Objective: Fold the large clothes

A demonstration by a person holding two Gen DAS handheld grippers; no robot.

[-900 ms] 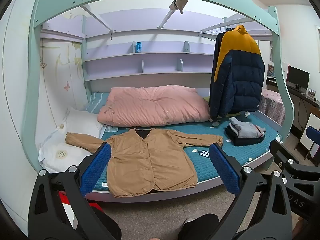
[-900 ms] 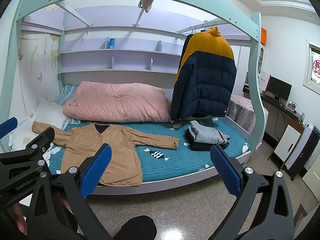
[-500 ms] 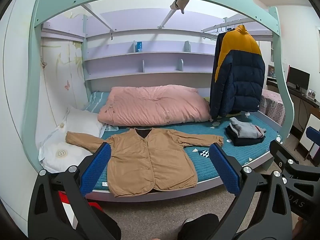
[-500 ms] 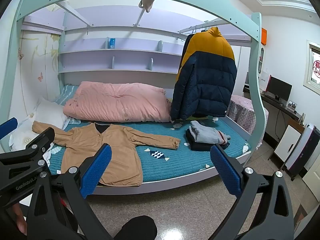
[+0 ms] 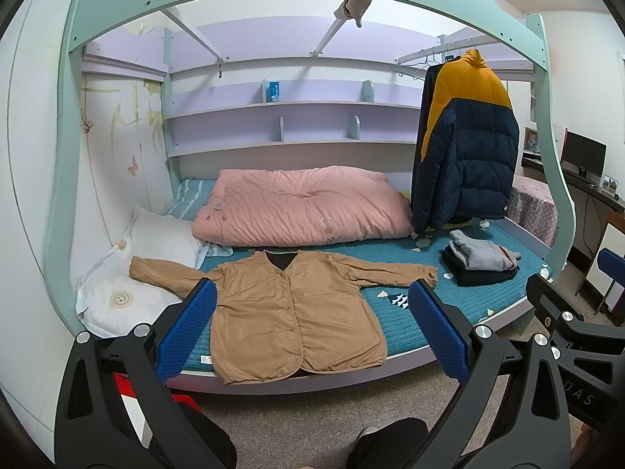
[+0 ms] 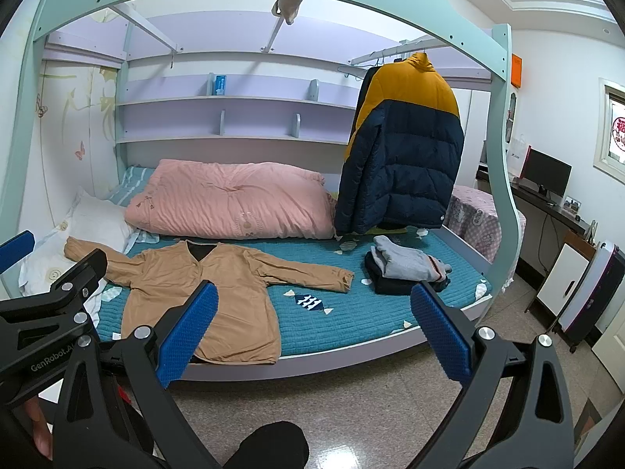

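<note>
Well short of the tan jacket [image 5: 289, 312], left claw [image 5: 312, 328] and right claw [image 6: 314, 328] gape wide, empty.

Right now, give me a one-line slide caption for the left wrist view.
Open left hand-held gripper faces a tan jacket spread flat on the teal mattress, ready for folding.

"GenRobot.A…", cut off, stands on the left gripper [image 6: 54, 308] body; "DAS" on the right gripper [image 5: 578, 351] body.
</note>
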